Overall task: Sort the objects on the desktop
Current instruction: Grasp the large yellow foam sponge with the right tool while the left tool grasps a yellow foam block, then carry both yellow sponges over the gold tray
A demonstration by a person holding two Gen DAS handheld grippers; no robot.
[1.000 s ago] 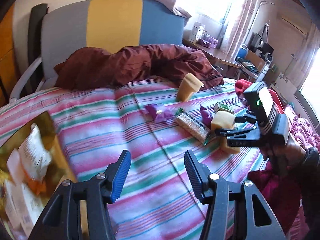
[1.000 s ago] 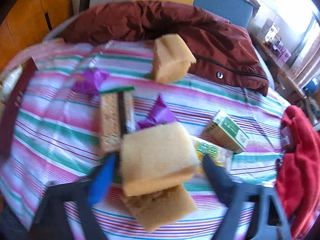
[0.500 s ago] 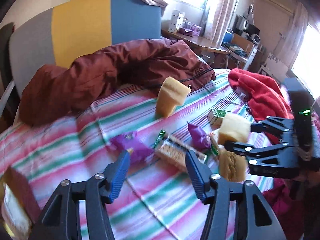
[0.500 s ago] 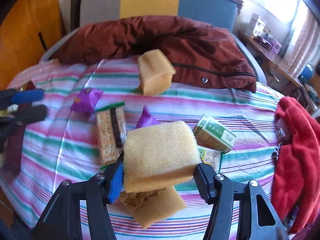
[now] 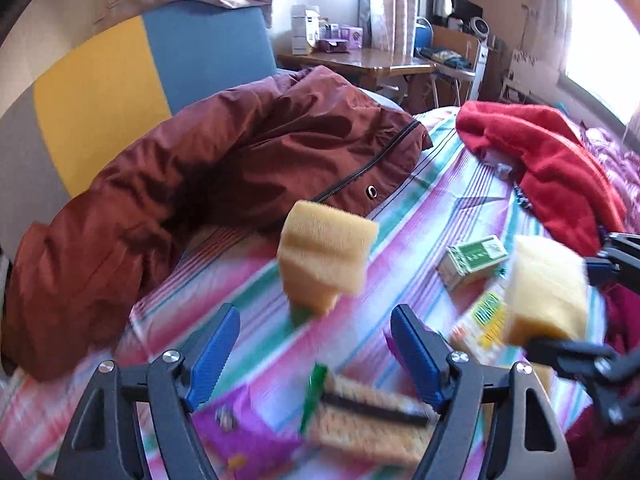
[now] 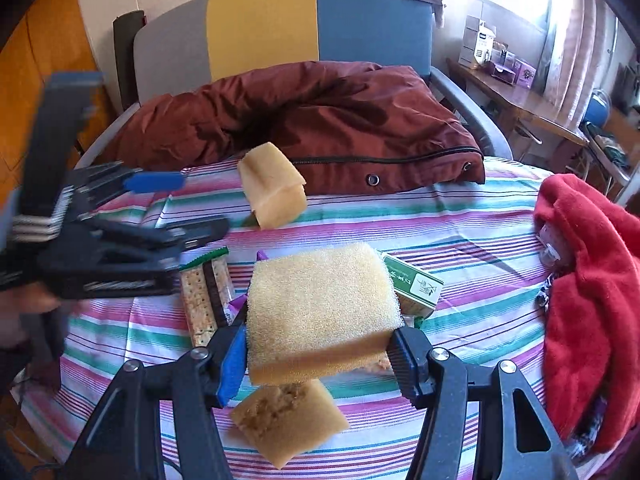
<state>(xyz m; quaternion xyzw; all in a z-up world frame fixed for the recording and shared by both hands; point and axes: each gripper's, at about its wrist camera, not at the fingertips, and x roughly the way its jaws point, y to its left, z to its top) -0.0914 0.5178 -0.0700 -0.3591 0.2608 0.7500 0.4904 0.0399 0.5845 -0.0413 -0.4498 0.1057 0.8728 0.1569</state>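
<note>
We count three sponges. One sponge point(image 6: 324, 304), pale yellow with a coarse pored top and a darker tan lower edge, sits mid-frame in the right wrist view, clamped between the pads of the right tongs point(image 6: 316, 356). A second sponge point(image 6: 290, 420) lies below it on the striped cloth point(image 6: 460, 232), its face rough and crumbly. The third sponge point(image 5: 326, 256) stands tilted at the centre of the left view, just below the brown jacket point(image 5: 224, 160).

The left tongs point(image 5: 314, 346) are opening, with nothing between their blue pads.

We also count two purple packets point(image 5: 240, 428), one cracker pack point(image 5: 368, 420) at the lower centre, one green box point(image 5: 472, 260) to the right, one yellow-green pack point(image 5: 486, 320) beside it, and one red garment point(image 5: 548, 168) in the upper right.
</note>
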